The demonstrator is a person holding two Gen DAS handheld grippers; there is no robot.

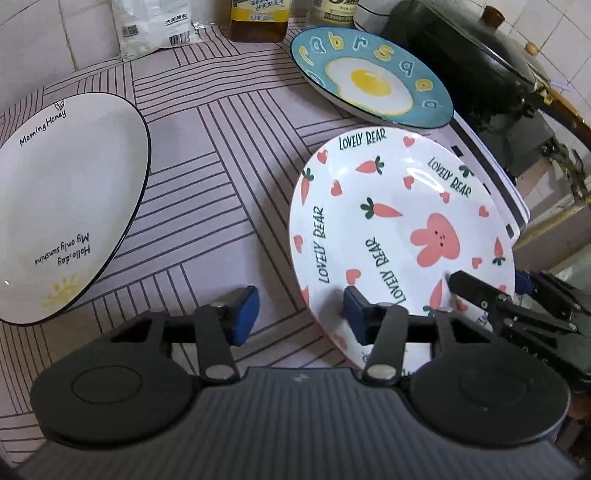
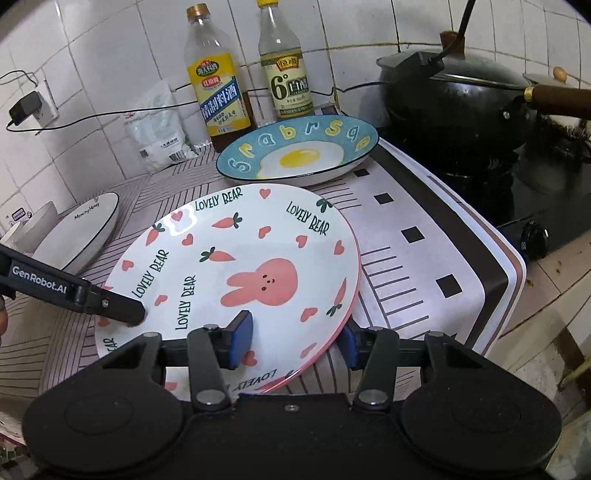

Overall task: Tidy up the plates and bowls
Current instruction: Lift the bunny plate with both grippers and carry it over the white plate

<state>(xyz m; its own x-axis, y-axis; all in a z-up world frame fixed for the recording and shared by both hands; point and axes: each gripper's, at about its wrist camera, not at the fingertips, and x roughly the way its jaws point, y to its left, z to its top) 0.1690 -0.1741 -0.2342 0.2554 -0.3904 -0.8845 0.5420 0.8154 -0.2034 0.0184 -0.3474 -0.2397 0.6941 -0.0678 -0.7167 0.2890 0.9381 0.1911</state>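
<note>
A white plate with pink rabbit, carrots and "LOVELY BEAR" lettering [image 1: 399, 229] [image 2: 240, 266] lies near the counter's front right. My left gripper [image 1: 299, 314] straddles its left rim: the right pad is over the plate and the left pad stands clear over the cloth, so it is open. One of its fingers [image 2: 122, 310] shows in the right wrist view. My right gripper [image 2: 295, 339] [image 1: 487, 284] straddles the near right rim, with a gap still showing between pads and plate. A blue fried-egg plate [image 1: 369, 74] [image 2: 299, 155] sits behind. A white oval plate [image 1: 62, 206] [image 2: 85, 225] lies left.
A black lidded wok [image 1: 461, 55] [image 2: 454, 110] sits on the stove at the right, its handle reaching right. Two bottles [image 2: 218, 85] [image 2: 284, 74] and a white bag [image 1: 155, 22] stand against the tiled wall. The striped cloth [image 1: 207, 206] ends just right of the rabbit plate.
</note>
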